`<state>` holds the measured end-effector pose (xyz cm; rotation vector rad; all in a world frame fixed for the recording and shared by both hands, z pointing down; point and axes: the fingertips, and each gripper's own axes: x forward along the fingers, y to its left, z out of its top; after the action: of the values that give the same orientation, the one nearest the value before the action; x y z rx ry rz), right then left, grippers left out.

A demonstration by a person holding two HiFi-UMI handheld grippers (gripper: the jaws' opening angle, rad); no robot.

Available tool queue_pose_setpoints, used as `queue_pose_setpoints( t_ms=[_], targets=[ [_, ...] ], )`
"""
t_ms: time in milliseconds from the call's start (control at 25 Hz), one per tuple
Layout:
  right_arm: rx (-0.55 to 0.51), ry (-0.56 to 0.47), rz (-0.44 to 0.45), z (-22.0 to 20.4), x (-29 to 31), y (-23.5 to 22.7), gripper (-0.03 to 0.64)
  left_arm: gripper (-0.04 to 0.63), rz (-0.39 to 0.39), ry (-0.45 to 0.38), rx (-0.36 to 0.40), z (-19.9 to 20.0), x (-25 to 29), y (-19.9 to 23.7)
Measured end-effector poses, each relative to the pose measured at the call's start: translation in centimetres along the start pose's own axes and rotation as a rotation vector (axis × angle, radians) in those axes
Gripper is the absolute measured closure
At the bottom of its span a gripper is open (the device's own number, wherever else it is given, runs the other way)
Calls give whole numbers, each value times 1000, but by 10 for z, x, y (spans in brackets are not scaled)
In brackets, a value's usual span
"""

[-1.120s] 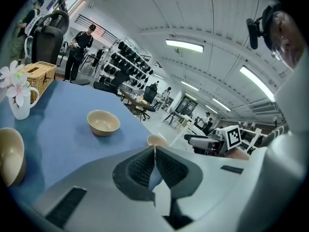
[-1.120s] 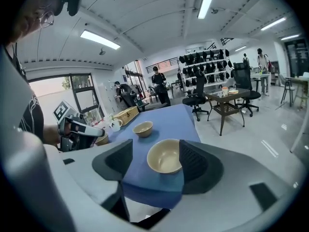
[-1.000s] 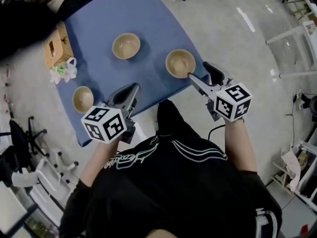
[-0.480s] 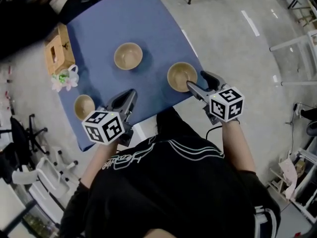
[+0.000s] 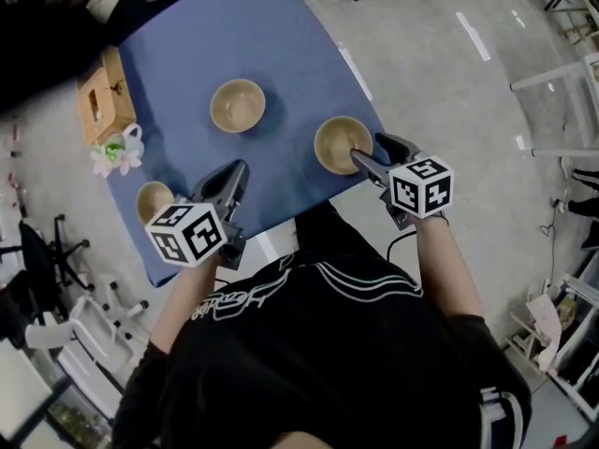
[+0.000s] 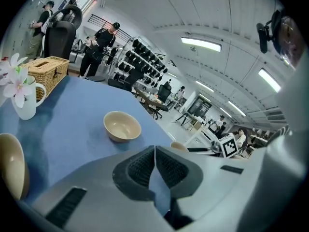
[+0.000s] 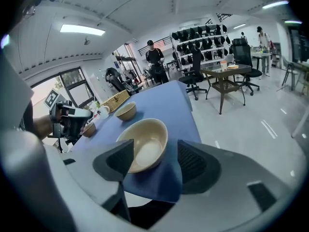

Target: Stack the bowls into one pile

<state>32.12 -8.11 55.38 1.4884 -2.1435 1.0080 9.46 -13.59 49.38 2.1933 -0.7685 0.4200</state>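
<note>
My right tongs [image 7: 150,161] are released, jaws wide apart, the nearest bowl [image 7: 144,145] just ahead of them at the blue worktop's [image 5: 281,54] edge. My left tongs [image 6: 154,153] are clenched on nothing. A second bowl [image 6: 122,126] sits mid-worktop, a third bowl [image 5: 154,200] just beside them.

Three round beige bowls stand on one blue-covered worktop [image 5: 281,54]. The first bowl [image 5: 237,105] is near the right of the single woven wicker box [image 5: 103,99]. The second bowl [image 5: 343,144] is well apart from the box, farther right. The third bowl [image 5: 154,200] is on the box's near side, toward the person. One white mug of pale flowers [image 5: 112,151] sits just beside the box. There are two grey grippers, the left gripper [image 5: 236,169] and the right gripper [image 5: 366,148], each bearing one black-and-white marker cube [image 5: 187,233].
</note>
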Motion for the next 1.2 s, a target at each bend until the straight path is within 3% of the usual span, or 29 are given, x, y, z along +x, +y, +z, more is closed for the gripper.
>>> queue_pose_setpoints(
  t_ms=[320, 640, 1200],
  targets=[
    [64, 9, -8, -8, 10, -3, 393, 565, 7, 23, -16, -12, 3, 5],
    [111, -3, -66, 0, 15, -10, 526, 566, 24, 21, -20, -12, -7, 13],
    [70, 21, -68, 19, 21, 1, 568, 566, 26, -15, -47, -3, -17, 20]
  ],
)
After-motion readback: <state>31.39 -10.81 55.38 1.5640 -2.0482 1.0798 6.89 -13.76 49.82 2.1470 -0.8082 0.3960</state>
